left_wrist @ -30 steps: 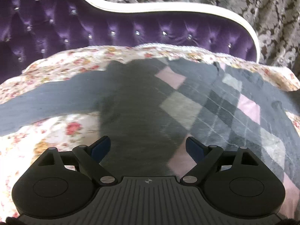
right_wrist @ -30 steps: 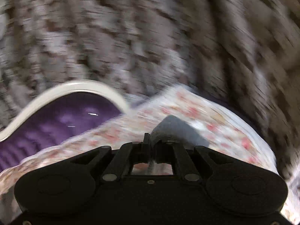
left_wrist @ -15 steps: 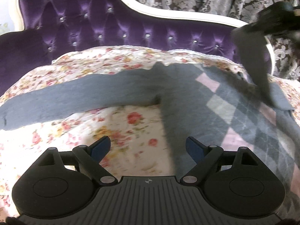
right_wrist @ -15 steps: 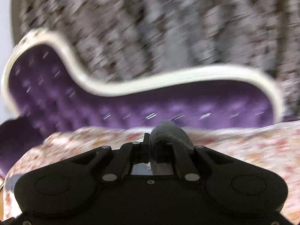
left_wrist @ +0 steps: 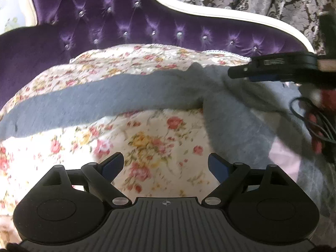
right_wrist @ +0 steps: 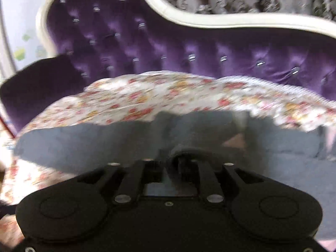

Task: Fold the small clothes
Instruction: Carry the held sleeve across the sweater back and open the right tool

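- A purple tufted sofa [left_wrist: 147,27] carries a floral sheet [left_wrist: 147,138]
- Grey sweater [left_wrist: 231,126] lies right, one sleeve [left_wrist: 94,103] stretched left
- Left hand-held gripper [left_wrist: 166,166] hovers released; right hand-held gripper [right_wrist: 168,166] is clenched on the sweater's knit
- Soft, light, floppy: likely best taken at the sleeve cuff

grey sweater [left_wrist: 226,113] | argyle front | one sleeve [left_wrist: 88,103] stretched flat leftward | on floral cover

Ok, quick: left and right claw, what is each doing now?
Left claw: open, holding nothing, above the floral sheet.
Right claw: shut on the grey sweater.
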Demonstrator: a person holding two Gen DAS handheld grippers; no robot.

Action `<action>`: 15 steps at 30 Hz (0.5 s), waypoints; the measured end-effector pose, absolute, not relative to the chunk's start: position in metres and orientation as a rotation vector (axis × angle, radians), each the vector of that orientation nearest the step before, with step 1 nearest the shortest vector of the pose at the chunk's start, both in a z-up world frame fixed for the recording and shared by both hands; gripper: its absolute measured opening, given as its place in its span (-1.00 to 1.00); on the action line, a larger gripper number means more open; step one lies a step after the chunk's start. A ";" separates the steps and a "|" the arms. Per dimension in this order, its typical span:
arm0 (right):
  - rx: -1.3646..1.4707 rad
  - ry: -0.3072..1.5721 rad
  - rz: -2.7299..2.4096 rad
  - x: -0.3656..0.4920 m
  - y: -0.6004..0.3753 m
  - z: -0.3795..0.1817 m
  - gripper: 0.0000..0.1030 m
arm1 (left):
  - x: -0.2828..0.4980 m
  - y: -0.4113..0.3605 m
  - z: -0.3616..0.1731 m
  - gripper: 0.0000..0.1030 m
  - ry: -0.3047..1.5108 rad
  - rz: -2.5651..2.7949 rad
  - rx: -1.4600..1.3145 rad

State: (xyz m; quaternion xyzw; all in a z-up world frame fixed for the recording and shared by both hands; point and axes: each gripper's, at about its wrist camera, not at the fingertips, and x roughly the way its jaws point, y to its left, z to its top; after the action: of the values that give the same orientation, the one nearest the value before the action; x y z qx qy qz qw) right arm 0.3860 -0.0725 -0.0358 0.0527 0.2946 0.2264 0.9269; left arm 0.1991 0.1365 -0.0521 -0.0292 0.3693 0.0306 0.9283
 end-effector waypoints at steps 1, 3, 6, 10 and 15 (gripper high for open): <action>0.125 0.586 0.493 0.379 -0.077 -0.034 0.26 | 0.201 0.134 -0.050 0.70 0.750 0.057 -0.054; 0.143 0.539 0.520 0.364 -0.091 -0.031 0.35 | 0.208 0.129 -0.044 0.70 0.734 0.041 -0.046; 0.164 0.516 0.499 0.349 -0.120 -0.025 0.36 | 0.222 0.118 -0.033 0.70 0.703 0.017 -0.040; 0.233 0.508 0.405 0.333 -0.180 -0.025 0.36 | 0.244 0.094 -0.021 0.70 0.645 -0.004 -0.007; 0.280 0.507 0.230 0.317 -0.252 -0.034 0.36 | 0.279 0.048 -0.019 0.70 0.580 -0.046 0.079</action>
State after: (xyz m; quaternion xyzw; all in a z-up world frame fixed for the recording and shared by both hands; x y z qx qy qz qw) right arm 0.3170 -0.2524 -0.0343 0.1377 0.2493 0.1131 0.9519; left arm 0.2792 0.0479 -0.0189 0.0389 0.2860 -0.0229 0.9572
